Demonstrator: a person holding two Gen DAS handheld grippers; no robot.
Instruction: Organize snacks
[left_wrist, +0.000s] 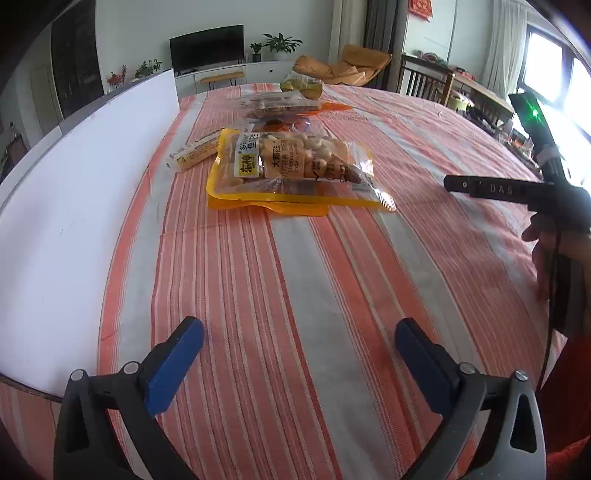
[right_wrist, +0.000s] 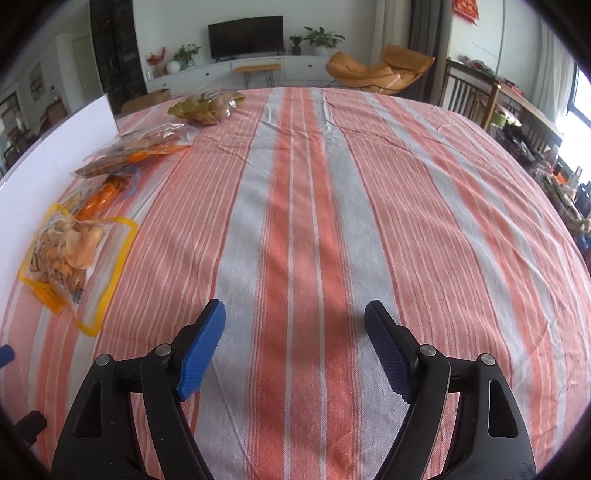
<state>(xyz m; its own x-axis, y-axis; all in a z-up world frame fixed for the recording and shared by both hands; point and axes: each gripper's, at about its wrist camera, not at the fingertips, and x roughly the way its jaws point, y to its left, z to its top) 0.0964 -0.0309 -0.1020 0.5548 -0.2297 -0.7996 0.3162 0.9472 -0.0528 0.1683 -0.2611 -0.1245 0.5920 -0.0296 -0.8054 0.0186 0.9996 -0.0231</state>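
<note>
Snacks lying in a loose row along the left side of the striped tabletop (right_wrist: 314, 229), beside a white board (left_wrist: 92, 206) standing on edge at that left edge; nearest in the row, a yellow-bordered bag of nuts (left_wrist: 291, 170) lying flat, resting partly on an orange pouch (left_wrist: 266, 207) showing beneath its near edge; just beside it toward the board, a small pale bar wrapper (left_wrist: 194, 151); further along toward the far edge, a clear pack of brown pieces (left_wrist: 280, 103) lying on the cloth, an orange packet (right_wrist: 105, 195) showing between it and the nut bag in the right wrist view; nearest the far left corner, a green-topped bag (right_wrist: 205, 105) of light brown pieces.

Left hand-held gripper (left_wrist: 299, 345) hovering over bare cloth near the near edge, jaws standing wide, blue pads (left_wrist: 173, 365) clasping nothing, well short of the nut bag; right hand-held gripper (right_wrist: 295, 332) hovering over the middle stripes, jaws spread fairly wide, nothing lying between the pads (right_wrist: 201, 354), the snack row lying off to its left; seen from the left wrist view, the right tool reaching in from the right edge, a hand (left_wrist: 550, 254) wrapping its grip.
</note>
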